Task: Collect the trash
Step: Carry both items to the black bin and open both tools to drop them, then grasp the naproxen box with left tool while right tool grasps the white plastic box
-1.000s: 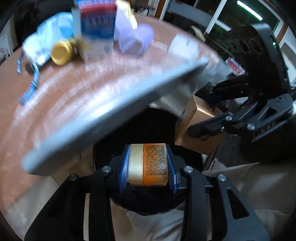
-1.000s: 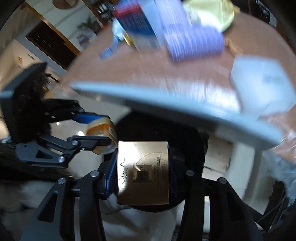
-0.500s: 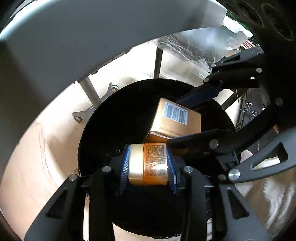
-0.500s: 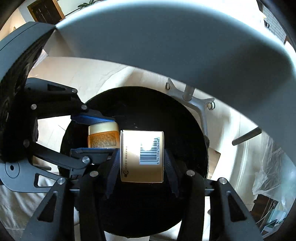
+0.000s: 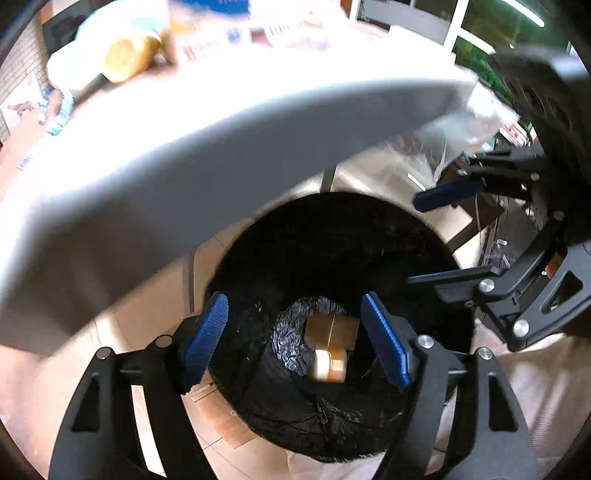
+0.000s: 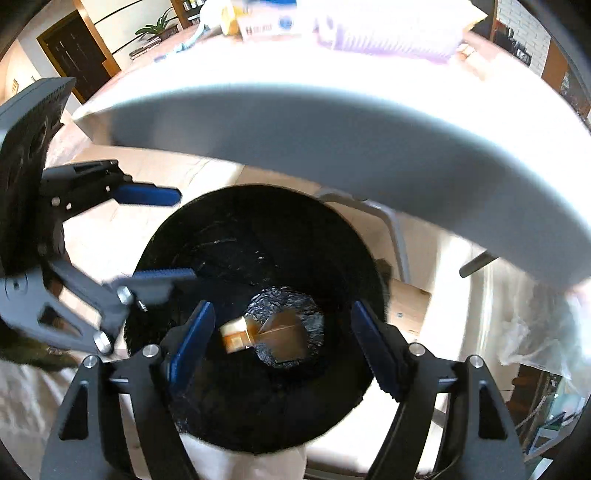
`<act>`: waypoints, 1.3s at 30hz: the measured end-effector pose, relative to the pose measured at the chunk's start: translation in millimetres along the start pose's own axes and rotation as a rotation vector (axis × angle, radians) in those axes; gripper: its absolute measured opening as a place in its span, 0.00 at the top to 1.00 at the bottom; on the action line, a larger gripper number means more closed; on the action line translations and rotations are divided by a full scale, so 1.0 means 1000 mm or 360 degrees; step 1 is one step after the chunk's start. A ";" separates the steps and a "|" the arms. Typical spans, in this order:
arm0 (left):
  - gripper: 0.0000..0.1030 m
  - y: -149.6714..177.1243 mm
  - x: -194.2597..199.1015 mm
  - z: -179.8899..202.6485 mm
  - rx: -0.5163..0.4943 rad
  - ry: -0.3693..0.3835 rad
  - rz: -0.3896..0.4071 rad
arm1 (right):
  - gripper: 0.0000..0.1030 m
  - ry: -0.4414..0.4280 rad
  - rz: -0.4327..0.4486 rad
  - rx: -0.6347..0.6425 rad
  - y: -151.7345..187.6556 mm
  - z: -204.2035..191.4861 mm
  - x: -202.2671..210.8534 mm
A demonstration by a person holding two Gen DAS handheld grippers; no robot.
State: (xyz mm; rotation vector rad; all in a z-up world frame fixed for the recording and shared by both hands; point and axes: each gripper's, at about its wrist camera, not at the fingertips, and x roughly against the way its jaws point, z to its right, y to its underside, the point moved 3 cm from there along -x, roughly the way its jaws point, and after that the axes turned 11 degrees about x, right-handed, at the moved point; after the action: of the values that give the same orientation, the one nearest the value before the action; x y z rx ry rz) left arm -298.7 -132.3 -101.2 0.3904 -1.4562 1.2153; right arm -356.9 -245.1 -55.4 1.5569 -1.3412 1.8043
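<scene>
My left gripper (image 5: 295,341) hangs over a black-lined trash bin (image 5: 369,210), its jaws opening with nothing between the blue pads. An orange jar with a cream lid (image 5: 328,365) and a gold carton (image 5: 332,326) lie deep in the bin below. My right gripper (image 6: 282,341) is over the same bin (image 6: 258,195), jaws also opening and empty, with the jar (image 6: 236,334) and the carton (image 6: 286,336) beneath it. Each view shows the other gripper beside it: the right gripper (image 5: 436,236) and the left gripper (image 6: 159,236).
The grey-edged round table (image 5: 184,166) overhangs the bin's far side. Blurred on its top are a yellow-capped item (image 5: 125,59), a blue-and-white carton (image 6: 266,22) and a purple object (image 6: 388,40). Metal table legs (image 6: 391,229) and clear plastic (image 6: 535,332) stand behind the bin.
Both grippers have opened; the orange jar and the gold carton have left the pads and dropped to the bottom of the bin. Both cameras have tilted up, showing the table top again.
</scene>
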 end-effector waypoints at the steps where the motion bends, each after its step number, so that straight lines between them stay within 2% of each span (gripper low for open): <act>1: 0.27 -0.003 0.011 -0.001 0.0019 0.0048 0.0034 | 0.27 0.0014 0.0026 0.0005 0.000 0.001 0.009; 2: 0.26 -0.006 0.020 -0.002 0.0061 0.0133 0.0032 | 0.27 0.0054 0.0065 0.0009 -0.002 0.001 0.025; 3: 0.25 -0.011 0.031 -0.003 0.0090 0.0164 0.0071 | 0.26 0.0098 0.0109 0.0003 -0.005 0.001 0.044; 5: 0.24 -0.019 0.047 -0.009 0.0260 0.0300 0.0034 | 0.21 0.0148 0.0194 -0.0035 -0.005 0.017 0.060; 6: 0.18 -0.022 0.052 -0.012 0.0314 0.0355 0.0043 | 0.20 0.0171 0.0235 -0.0062 -0.007 0.022 0.071; 7: 0.16 -0.028 0.061 -0.013 0.0347 0.0417 0.0063 | 0.19 0.0197 0.0295 -0.0096 -0.012 0.028 0.087; 9: 0.16 -0.036 0.072 -0.014 0.0348 0.0506 0.0065 | 0.16 0.0250 0.0354 -0.0103 -0.017 0.033 0.103; 10: 0.16 -0.044 0.082 -0.012 0.0314 0.0509 0.0106 | 0.15 0.0322 0.0380 -0.0102 -0.020 0.038 0.109; 13: 0.12 -0.063 0.103 -0.002 0.0192 0.0450 0.0229 | 0.12 0.0477 0.0409 -0.0159 -0.031 0.054 0.122; 15: 0.06 -0.074 0.119 0.000 0.0161 0.0301 0.0339 | 0.12 0.0534 0.0405 -0.0231 -0.035 0.070 0.119; 17: 0.04 -0.095 0.116 -0.010 0.0206 0.0119 0.0499 | 0.12 0.0585 0.0410 -0.0290 -0.033 0.083 0.114; 21: 0.04 -0.126 0.090 -0.025 0.0363 0.0086 0.0550 | 0.12 0.0575 0.0416 -0.0388 -0.033 0.103 0.097; 23: 0.04 -0.139 0.076 -0.028 0.0410 0.0123 0.0530 | 0.10 0.0572 0.0372 -0.0369 -0.035 0.110 0.084; 24: 0.04 -0.145 0.068 -0.030 0.0434 0.0131 0.0518 | 0.10 0.0620 0.0374 -0.0334 -0.036 0.108 0.082; 28: 0.05 -0.150 0.066 -0.036 0.0444 0.0049 0.0516 | 0.10 0.0701 0.0324 -0.0248 -0.035 0.103 0.077; 32: 0.18 -0.144 0.066 -0.042 0.0414 -0.0026 0.0527 | 0.10 0.0747 0.0316 -0.0258 -0.029 0.107 0.075; 33: 0.26 -0.143 0.067 -0.042 0.0408 -0.0038 0.0533 | 0.10 0.0743 0.0317 -0.0264 -0.028 0.108 0.075; 34: 0.31 -0.143 0.066 -0.044 0.0413 -0.0034 0.0529 | 0.10 0.0724 0.0317 -0.0265 -0.027 0.111 0.075; 36: 0.43 -0.143 0.066 -0.047 0.0432 0.0010 0.0526 | 0.09 0.0667 0.0313 -0.0219 -0.026 0.112 0.072; 39: 0.48 -0.142 0.072 -0.046 0.0419 -0.0031 0.0566 | 0.07 0.0620 0.0286 -0.0124 -0.031 0.117 0.063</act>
State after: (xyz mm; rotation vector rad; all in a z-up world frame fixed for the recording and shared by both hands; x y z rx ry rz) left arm -183.8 -125.4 17.3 0.3285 -1.4238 1.7027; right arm -289.7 -347.0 4.8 1.0018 -1.3711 2.0053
